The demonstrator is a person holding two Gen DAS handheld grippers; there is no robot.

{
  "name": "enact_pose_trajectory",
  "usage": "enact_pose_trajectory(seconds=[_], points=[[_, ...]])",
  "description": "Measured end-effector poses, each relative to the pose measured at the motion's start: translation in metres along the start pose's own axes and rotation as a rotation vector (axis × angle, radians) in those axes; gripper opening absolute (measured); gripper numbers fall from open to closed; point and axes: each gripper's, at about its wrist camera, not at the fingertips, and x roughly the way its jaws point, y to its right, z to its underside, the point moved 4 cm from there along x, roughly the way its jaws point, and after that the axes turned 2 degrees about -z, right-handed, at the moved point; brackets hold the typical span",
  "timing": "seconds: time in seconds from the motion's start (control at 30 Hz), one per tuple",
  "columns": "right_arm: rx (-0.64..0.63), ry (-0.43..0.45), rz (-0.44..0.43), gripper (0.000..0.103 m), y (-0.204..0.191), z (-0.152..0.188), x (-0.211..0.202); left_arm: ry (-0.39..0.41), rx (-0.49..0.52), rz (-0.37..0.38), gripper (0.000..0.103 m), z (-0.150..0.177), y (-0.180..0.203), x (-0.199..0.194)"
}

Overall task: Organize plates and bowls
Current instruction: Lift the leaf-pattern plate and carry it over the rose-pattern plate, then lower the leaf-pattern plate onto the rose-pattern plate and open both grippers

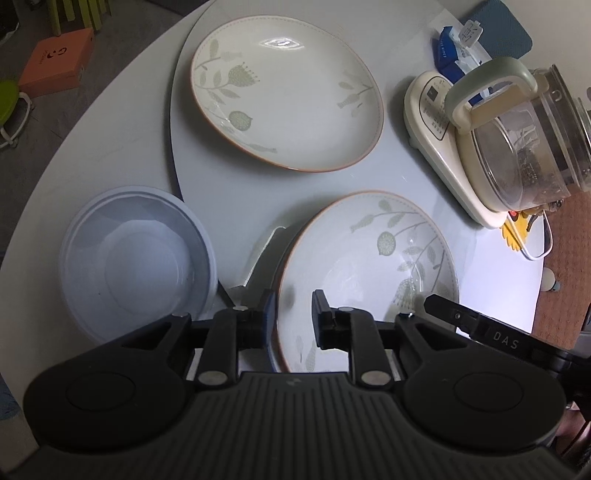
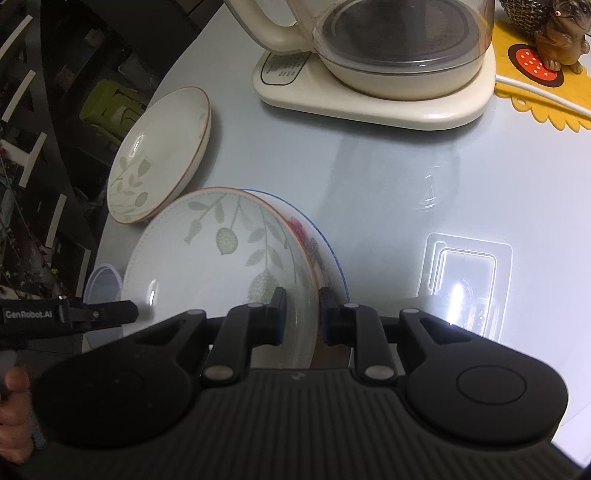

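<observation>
A leaf-patterned plate (image 1: 369,266) is held between both grippers; it also shows in the right wrist view (image 2: 221,266). My left gripper (image 1: 293,314) is shut on its near rim. My right gripper (image 2: 302,312) is shut on its opposite rim. Under it lies a blue-rimmed flowered plate (image 2: 325,243), partly hidden. A second leaf-patterned plate (image 1: 288,103) lies farther off on the table, also in the right wrist view (image 2: 162,155). A pale blue plastic bowl (image 1: 136,258) stands left of the held plate, its edge visible in the right wrist view (image 2: 101,284).
A cream electric kettle (image 1: 517,140) on its base stands at the right, also in the right wrist view (image 2: 388,55). A blue wipes pack (image 1: 454,48), a yellow mat (image 2: 517,74) with a hedgehog figure (image 2: 554,33), a white cable and a clear plastic tray (image 2: 465,273) lie around. The table edge (image 1: 74,140) curves left.
</observation>
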Motion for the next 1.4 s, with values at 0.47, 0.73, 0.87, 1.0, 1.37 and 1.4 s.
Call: enact_pose_trajectory(seconds=[0.47, 0.73, 0.87, 1.0, 1.37, 1.4], points=[[0.015, 0.145, 0.086, 0.022, -0.012, -0.012, -0.051, 0.099, 0.102, 0.05, 0.023, -0.001, 0.018, -0.052], [0.048, 0.247, 0.098, 0.022, -0.035, 0.002, -0.108, 0.172, 0.186, 0.075, 0.023, -0.001, 0.027, -0.092], [0.078, 0.288, 0.092, 0.022, -0.049, 0.014, -0.129, 0.221, 0.261, 0.069, 0.023, 0.004, 0.034, -0.116], [0.063, 0.346, 0.103, 0.022, -0.063, 0.026, -0.151, 0.258, 0.32, 0.074, 0.023, 0.014, 0.041, -0.14], [-0.005, 0.411, 0.062, 0.022, -0.094, 0.074, -0.204, 0.367, 0.352, 0.081, 0.024, 0.071, 0.038, -0.199], [-0.01, 0.416, 0.062, 0.022, -0.096, 0.079, -0.207, 0.373, 0.355, 0.077, 0.024, 0.076, 0.037, -0.203]])
